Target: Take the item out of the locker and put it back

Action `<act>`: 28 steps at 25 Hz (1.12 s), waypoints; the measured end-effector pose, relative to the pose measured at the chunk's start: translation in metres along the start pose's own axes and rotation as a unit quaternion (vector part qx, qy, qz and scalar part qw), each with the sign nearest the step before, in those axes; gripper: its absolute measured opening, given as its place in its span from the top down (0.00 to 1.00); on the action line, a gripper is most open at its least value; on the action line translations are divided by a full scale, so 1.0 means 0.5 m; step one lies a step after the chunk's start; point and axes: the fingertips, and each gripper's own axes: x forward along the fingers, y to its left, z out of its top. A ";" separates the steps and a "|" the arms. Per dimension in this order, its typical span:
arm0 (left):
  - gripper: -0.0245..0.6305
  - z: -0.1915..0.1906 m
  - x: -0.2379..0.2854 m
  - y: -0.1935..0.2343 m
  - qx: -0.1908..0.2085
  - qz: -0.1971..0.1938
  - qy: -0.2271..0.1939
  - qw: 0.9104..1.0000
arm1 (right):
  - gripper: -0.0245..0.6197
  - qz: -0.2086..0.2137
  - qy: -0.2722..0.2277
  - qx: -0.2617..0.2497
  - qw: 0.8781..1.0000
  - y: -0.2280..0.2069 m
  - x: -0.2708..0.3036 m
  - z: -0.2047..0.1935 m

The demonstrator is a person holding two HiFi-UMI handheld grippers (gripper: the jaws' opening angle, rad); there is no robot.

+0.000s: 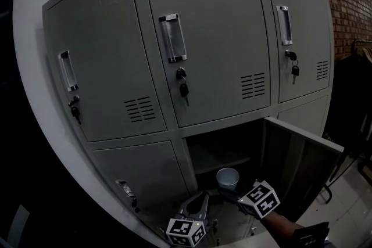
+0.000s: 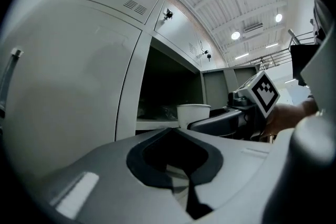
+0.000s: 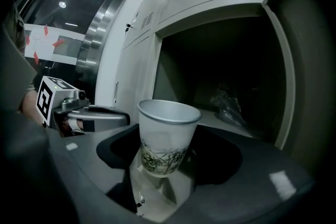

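Observation:
A white paper cup (image 1: 228, 178) with a green plant print stands upright between the jaws of my right gripper (image 1: 231, 190), which is shut on it just in front of the open lower middle locker (image 1: 218, 145). In the right gripper view the cup (image 3: 165, 136) fills the middle, gripped low on its sides by the right gripper (image 3: 167, 162). My left gripper (image 1: 200, 200) hangs to the left of the cup, jaws together and empty. From the left gripper view the cup (image 2: 193, 113) and the right gripper (image 2: 210, 122) show ahead, before the dark compartment.
The locker's door (image 1: 299, 162) stands swung open to the right. Inside, a shelf (image 1: 221, 161) crosses the compartment, and a crumpled clear bag (image 3: 228, 105) lies at the back. Closed locker doors with keys (image 1: 183, 87) fill the rows above and beside.

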 end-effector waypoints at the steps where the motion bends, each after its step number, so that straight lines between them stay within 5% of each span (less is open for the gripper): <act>1: 0.96 0.000 0.003 0.001 0.000 -0.001 0.000 1.000 | 0.49 0.001 -0.001 -0.002 1.000 -0.004 0.005 0.004; 16: 0.96 0.024 0.039 0.025 0.007 0.017 -0.013 1.000 | 0.49 0.010 -0.041 -0.042 0.998 -0.102 0.082 0.128; 28: 0.96 0.042 0.041 0.062 0.023 0.029 -0.051 0.998 | 0.48 0.014 -0.017 -0.026 0.999 -0.169 0.181 0.118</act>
